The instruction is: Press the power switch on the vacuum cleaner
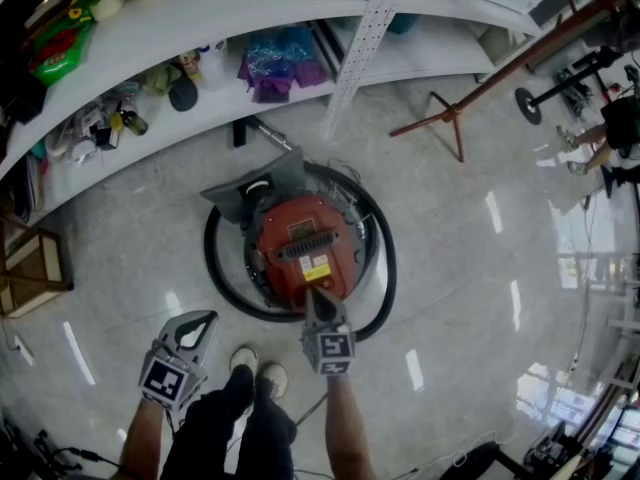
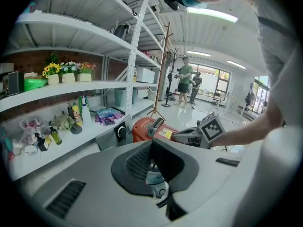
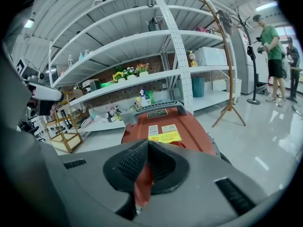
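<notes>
A red canister vacuum cleaner (image 1: pixel 305 253) stands on the shiny floor, with its black hose (image 1: pixel 385 268) looped around it. My right gripper (image 1: pixel 313 291) is shut, and its tips rest on the near edge of the red top, just below the yellow label (image 1: pixel 316 268). In the right gripper view the vacuum cleaner (image 3: pixel 163 126) fills the space right past my shut right gripper (image 3: pixel 147 143). What lies under the tips is hidden. My left gripper (image 1: pixel 198 320) is shut on nothing and hangs over the floor to the left. From there the vacuum cleaner (image 2: pixel 149 126) shows ahead.
White shelves (image 1: pixel 250 8) with bottles, bags and flowers run along the back. A wooden coat stand (image 1: pixel 450 118) leans at the right and a wooden frame (image 1: pixel 30 268) stands at the left. The person's shoes (image 1: pixel 258 368) are just behind the vacuum. People (image 3: pixel 270 46) stand far off.
</notes>
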Action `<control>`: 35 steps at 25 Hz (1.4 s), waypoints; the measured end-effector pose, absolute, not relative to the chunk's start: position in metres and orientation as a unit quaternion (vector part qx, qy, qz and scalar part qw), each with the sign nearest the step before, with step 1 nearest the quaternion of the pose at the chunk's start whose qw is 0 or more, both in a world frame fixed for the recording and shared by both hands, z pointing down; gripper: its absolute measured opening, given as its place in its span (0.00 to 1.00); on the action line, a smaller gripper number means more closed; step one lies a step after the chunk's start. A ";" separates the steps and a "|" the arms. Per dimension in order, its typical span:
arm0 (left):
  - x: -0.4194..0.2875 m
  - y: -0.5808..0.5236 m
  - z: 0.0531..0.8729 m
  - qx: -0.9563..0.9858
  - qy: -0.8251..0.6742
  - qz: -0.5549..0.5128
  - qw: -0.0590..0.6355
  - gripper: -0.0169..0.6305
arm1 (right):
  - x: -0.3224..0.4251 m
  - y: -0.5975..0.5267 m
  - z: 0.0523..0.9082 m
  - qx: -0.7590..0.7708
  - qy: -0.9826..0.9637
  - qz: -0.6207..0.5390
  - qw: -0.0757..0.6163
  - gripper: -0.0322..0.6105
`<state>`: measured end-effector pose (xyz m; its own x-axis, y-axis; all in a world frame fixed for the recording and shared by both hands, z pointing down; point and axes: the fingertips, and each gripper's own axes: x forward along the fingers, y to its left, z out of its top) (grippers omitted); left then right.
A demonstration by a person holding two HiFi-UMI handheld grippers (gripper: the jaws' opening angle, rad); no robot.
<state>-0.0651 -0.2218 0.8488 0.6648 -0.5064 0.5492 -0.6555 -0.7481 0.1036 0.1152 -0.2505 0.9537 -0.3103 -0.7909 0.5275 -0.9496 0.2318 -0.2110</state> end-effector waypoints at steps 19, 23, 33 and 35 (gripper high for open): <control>-0.061 -0.214 0.816 0.906 -0.322 0.242 0.133 0.01 | 0.113 -0.233 0.925 0.555 -0.781 0.245 0.146 0.07; -0.058 -0.210 0.804 0.907 -0.322 0.236 0.131 0.01 | 0.116 -0.227 0.908 0.556 -0.786 0.231 0.137 0.07; -0.051 -0.198 0.755 0.915 -0.315 0.221 0.121 0.01 | 0.114 -0.206 0.843 0.563 -0.784 0.229 0.129 0.07; -0.050 -0.196 0.743 0.916 -0.316 0.215 0.118 0.01 | 0.114 -0.201 0.832 0.563 -0.784 0.228 0.128 0.07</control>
<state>-0.0504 -0.1962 0.7427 0.7076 -0.5285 0.4690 -0.6303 -0.7721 0.0808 0.1142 -0.2009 0.8319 -0.3325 -0.8250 0.4570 -0.9414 0.2616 -0.2128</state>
